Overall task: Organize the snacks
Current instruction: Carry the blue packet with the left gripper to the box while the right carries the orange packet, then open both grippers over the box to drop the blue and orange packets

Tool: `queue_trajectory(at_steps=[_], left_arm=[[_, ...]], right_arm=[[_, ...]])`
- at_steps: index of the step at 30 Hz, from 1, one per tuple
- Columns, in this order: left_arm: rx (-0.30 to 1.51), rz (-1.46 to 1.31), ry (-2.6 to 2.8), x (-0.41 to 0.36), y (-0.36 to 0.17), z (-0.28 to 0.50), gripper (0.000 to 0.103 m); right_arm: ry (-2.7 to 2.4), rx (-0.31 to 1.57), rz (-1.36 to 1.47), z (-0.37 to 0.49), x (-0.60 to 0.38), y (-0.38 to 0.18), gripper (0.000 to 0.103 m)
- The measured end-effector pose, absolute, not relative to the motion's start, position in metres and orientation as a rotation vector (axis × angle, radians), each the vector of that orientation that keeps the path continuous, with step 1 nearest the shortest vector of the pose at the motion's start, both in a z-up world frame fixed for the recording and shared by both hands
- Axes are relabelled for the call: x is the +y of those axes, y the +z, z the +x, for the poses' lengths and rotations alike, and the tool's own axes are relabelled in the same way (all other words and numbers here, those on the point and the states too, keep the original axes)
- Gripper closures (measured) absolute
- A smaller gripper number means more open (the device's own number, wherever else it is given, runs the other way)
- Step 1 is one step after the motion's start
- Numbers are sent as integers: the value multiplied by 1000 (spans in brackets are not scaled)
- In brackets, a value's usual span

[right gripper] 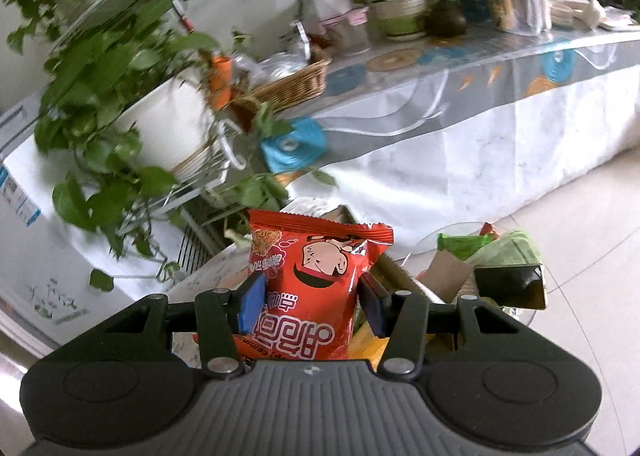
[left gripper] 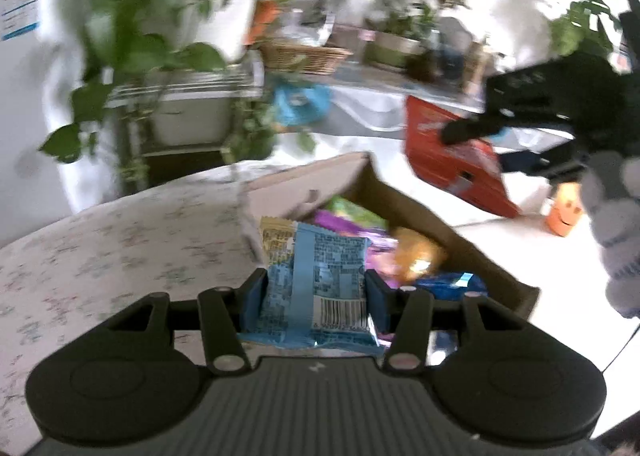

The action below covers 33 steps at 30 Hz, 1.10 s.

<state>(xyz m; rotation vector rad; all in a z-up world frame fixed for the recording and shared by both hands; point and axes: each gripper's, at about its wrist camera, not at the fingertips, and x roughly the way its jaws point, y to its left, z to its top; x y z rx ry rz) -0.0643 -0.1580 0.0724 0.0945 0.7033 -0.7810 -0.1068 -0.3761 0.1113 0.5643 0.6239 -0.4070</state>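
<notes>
Blue packet [left gripper: 316, 288] between left fingers [left gripper: 254, 296], over box [left gripper: 460, 240]

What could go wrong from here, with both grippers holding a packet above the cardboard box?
1. The cardboard box already holds several packets, so the light blue packet in the left gripper could land on top and slide out.
2. The right gripper pinches the red packet low down; its puffed top may tip or slip.
3. Both views are blurred, hinting at fast motion; the two grippers could collide over the box.
</notes>
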Motion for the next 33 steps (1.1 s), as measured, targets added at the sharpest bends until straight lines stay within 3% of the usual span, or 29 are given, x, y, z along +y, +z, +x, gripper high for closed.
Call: queue_trajectory(at_steps=[13,14,18,19,22,24,33], left_arm=[[738,144,-899,-206,56,-87,52],[740,141,-901,-207,55,-88,50],[722,142,-898,-210,57,-89,24],[720,139,-896,-210,57,-89,21],[731,128,-903,-207,58,-88,19],[755,140,-875,-208,59,-86,13],[883,142,-716,-198,55,-81,10]], right_arm=[[-423,669,627,-102,-390,98,49],[-423,666,635,-102,-391,98,49],[-426,660,646,-104,-393,99,45],[-428,660,654,-104,-393,99,45],[-426,665,665,-104,-394,98,41],[-426,672,661,-103,-393,98,35],[-429,722,607,-101,-387,96,18]])
